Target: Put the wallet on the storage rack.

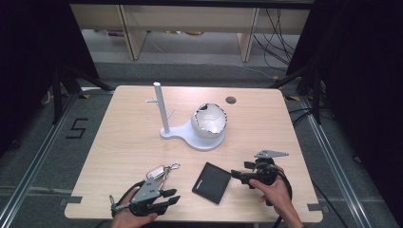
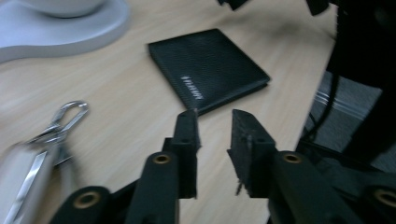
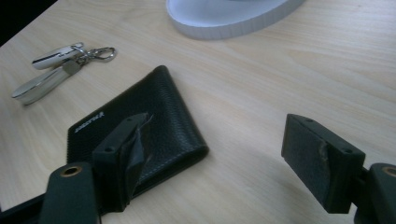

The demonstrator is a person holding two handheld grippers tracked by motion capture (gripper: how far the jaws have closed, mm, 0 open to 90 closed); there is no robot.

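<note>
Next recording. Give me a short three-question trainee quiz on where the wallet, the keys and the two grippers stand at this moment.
1. True or false: the black wallet lies on the table between the left gripper and the right gripper.
2. Multiple choice: the bunch of keys lies (A) hung on the white stand, (B) flat on the table beside the left gripper, (C) on top of the wallet.
3. Fill in: the right gripper's jaws stand ____, with nothing between them.

Key: 1 true; 2 B; 3 open (wide apart, in the right gripper view the wallet lies beyond the one jaw, not gripped).
</note>
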